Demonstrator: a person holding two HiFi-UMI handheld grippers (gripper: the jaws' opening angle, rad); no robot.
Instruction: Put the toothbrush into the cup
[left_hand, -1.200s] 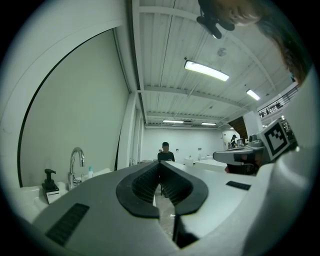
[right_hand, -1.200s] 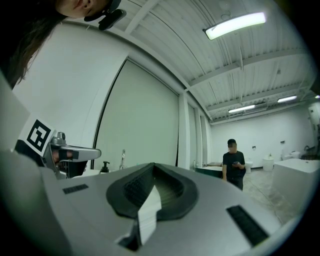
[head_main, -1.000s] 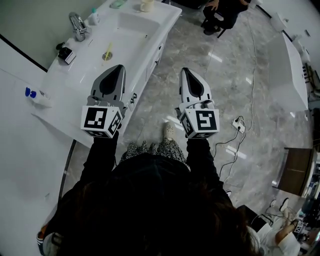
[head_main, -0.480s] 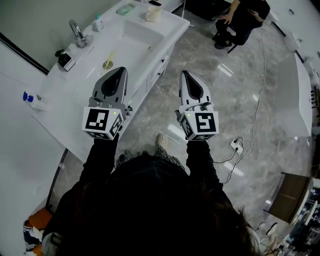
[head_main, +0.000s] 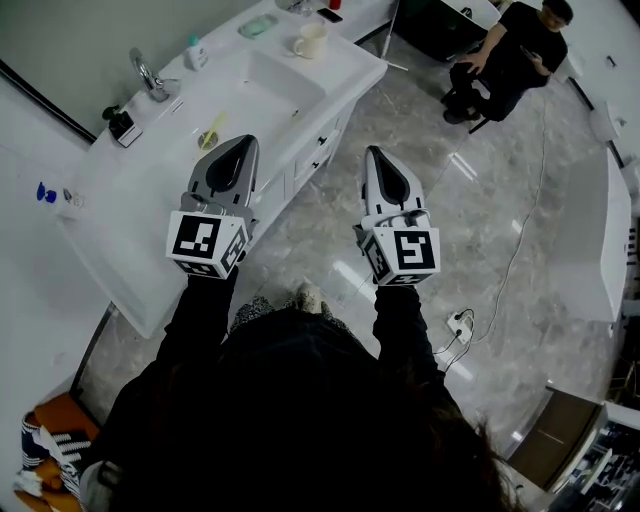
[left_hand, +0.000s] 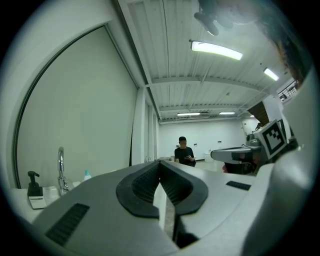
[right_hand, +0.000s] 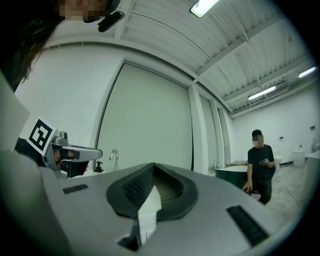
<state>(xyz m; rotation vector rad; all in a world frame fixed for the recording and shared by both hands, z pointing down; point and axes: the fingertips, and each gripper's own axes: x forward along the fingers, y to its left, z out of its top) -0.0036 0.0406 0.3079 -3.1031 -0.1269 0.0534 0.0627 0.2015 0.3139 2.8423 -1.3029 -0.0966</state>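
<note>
Holding left gripper (head_main: 240, 142) and right gripper (head_main: 371, 150) clenched shut, empty; grabbing nothing yet, toothbrush (head_main: 213, 129) lying in sink (head_main: 265, 75), cup (head_main: 310, 42) standing well apart on counter (head_main: 140, 205).

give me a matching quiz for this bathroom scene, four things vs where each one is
Things:
1 cup
2 toothbrush
3 tap
4 power strip

Places:
a on the marble floor
b lying flat on the white counter, just beyond the left hand-held gripper
c standing at the counter's far end
d at the counter's wall side, near the black pump bottle

Pairs: 1-c, 2-b, 3-d, 4-a
</note>
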